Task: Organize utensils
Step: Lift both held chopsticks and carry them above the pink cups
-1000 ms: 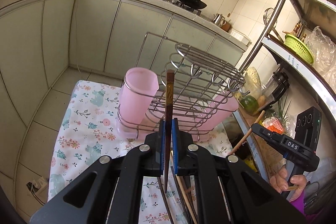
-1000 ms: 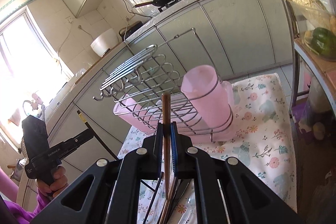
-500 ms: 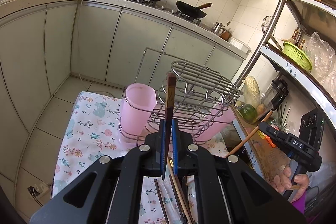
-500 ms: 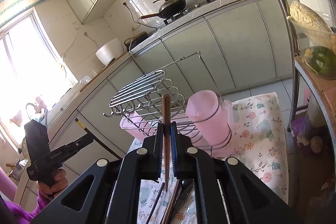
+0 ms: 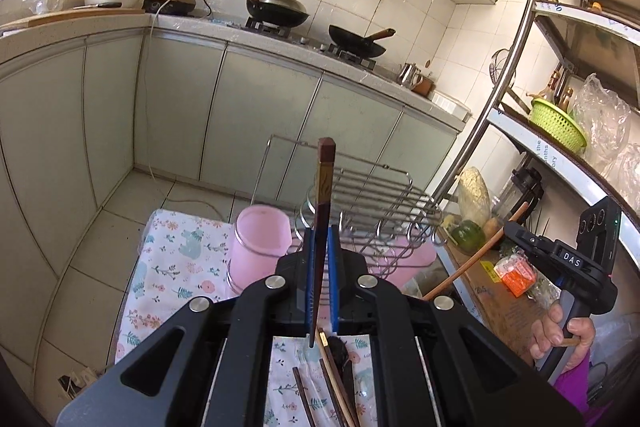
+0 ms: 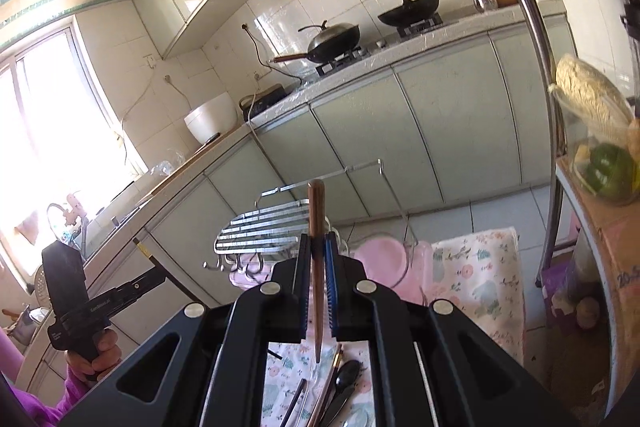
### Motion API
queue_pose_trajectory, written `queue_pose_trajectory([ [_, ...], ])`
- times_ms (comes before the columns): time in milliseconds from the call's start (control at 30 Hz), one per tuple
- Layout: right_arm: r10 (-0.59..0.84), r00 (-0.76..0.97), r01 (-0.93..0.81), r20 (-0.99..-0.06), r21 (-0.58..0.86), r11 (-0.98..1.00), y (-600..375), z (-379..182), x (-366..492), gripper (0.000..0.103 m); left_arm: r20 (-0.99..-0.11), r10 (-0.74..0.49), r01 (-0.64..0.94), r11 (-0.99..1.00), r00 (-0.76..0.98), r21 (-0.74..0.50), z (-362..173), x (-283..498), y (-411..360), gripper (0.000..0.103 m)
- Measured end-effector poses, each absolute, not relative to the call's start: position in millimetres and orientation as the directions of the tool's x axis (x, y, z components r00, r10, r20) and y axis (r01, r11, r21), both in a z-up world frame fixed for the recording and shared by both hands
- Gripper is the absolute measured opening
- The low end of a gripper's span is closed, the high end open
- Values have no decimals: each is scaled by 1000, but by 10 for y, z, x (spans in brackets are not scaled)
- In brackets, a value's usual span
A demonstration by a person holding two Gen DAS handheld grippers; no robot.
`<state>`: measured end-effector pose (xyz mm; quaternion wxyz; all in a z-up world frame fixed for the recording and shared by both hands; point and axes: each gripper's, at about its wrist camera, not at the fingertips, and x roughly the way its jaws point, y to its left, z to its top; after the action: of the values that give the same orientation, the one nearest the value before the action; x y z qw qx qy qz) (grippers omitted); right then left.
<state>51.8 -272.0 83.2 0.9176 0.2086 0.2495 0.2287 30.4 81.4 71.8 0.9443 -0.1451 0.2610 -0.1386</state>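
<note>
My left gripper [image 5: 319, 233] is shut on a dark chopstick [image 5: 323, 195] with a patterned gold band, which stands upright between the blue pads. My right gripper [image 6: 317, 239] is shut on a plain brown chopstick [image 6: 315, 211], also upright. Both are held above and in front of a wire utensil rack [image 5: 380, 195] [image 6: 260, 231] with pink plastic cups [image 5: 260, 247] [image 6: 384, 259] on a floral cloth [image 5: 180, 255] [image 6: 480, 275]. Several more chopsticks and a dark spoon [image 5: 340, 379] [image 6: 344, 379] lie on the cloth below the grippers.
Kitchen cabinets with a stove and two woks [image 5: 280, 11] run behind the table. A metal shelf unit [image 5: 560, 147] with a green basket, vegetables and bags stands at the right. The person's hand [image 5: 560, 327] holds the other gripper at the right edge.
Both grippers have risen with their chopsticks, so the rack and cups sit lower in both views. More of the stove and hood shows. Neither grip has changed.
</note>
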Motion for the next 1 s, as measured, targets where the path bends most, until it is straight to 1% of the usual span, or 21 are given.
queue_pose_trajectory([
  [167, 504, 795, -320, -338, 471, 822, -2716, 1018, 598, 7, -400, -340, 209, 918, 851, -337, 923, 321, 821, 5],
  [367, 471, 835, -336, -286, 412, 847, -2723, 1369, 607, 7, -332, -369, 239, 897, 868, -372, 1201, 360, 915, 5],
  [467, 442, 862, -335, -248, 377, 863, -2756, 1569, 583, 7, -296, -364, 247, 897, 883, -367, 1363, 344, 956, 5],
  [600, 396, 891, -314, -220, 332, 890, -2780, 1759, 563, 7, -240, -339, 243, 903, 910, -353, 1568, 319, 1032, 5],
  [767, 337, 914, -272, -225, 273, 923, -2753, 1818, 629, 7, -188, -282, 206, 916, 941, -343, 1718, 369, 1151, 5],
  [1000, 301, 909, -238, -287, 233, 943, -2664, 1596, 881, 7, -207, -220, 143, 932, 953, -334, 1638, 655, 1222, 5],
])
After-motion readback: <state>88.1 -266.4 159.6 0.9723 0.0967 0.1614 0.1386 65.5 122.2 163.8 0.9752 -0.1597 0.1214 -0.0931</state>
